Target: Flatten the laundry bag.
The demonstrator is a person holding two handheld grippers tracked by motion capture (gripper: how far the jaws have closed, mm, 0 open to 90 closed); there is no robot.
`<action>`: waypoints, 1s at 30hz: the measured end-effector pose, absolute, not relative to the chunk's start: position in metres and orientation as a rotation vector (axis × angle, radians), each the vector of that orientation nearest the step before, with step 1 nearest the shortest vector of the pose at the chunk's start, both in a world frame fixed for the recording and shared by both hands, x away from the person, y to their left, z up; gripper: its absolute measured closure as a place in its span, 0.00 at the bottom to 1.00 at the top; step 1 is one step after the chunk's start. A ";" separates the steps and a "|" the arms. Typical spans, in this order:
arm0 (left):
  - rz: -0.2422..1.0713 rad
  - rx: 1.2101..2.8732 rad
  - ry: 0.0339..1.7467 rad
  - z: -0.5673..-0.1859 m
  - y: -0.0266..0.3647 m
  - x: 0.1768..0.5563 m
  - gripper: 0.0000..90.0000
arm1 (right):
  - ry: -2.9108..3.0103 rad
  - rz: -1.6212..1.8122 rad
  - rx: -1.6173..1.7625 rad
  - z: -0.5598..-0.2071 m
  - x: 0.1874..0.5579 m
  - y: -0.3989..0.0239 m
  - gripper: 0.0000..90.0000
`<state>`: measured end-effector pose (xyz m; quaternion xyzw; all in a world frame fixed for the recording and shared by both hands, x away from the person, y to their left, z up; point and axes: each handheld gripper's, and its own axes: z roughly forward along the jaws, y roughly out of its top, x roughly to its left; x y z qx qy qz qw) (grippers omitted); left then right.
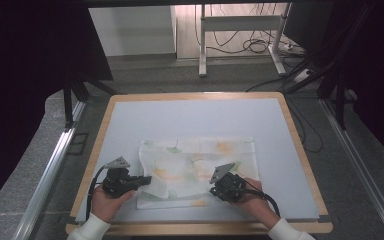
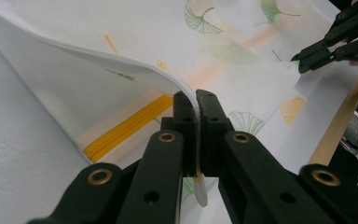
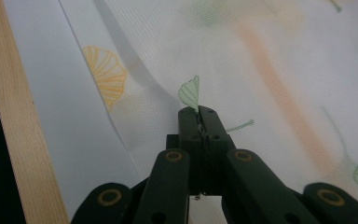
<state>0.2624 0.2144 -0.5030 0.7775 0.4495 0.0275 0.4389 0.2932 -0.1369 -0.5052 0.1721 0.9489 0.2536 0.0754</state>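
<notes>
1. Mesh fabric, white and printed with green and orange ginkgo leaves: that is what we have in hand, a soft laundry-style bag (image 1: 200, 167) lying on the pale mat (image 1: 195, 117) of the wooden-edged table (image 1: 300, 145).

2. We judge it light and limp. It has no stiffness of its own, so it droops wherever we let go, and the open weave should give the pads good bite with little slip.

3. Nothing about it looks fragile, though we reckon the mesh could snag or stretch if we pull the two ends hard against each other.

4. Hems are the places to take it: the thick stitched edge holds better than a single thin layer, and the yellow zipper (image 2: 126, 128) is the one firm line in it.

5. Our left gripper (image 2: 198, 100) has its jaws clamped on that folded hem, which runs straight up between the fingers (image 2: 184, 116) and curls away above their tips, with a stub of hem poking out below.

6. From there the lifted layer arches off to the left of the fingers, and the zipper lies on the lower layer beside them.

7. Our right gripper (image 3: 198, 114) is pinched together on a small tuck of mesh right at its tips, just below a green leaf print, the cloth spreading flat beyond.

8. Both grips sit near the bag's edge closest to us.
</notes>
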 end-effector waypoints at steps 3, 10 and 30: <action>0.070 1.930 1.118 -0.503 0.216 0.262 0.98 | 2.817 0.803 0.525 -0.500 0.295 -0.141 0.99; 0.069 1.931 1.115 -0.504 0.217 0.262 0.98 | 2.756 0.878 0.548 -0.486 0.297 -0.149 0.99; 0.120 1.933 1.073 -0.505 0.222 0.255 0.58 | 2.621 0.968 0.573 -0.444 0.320 -0.150 0.99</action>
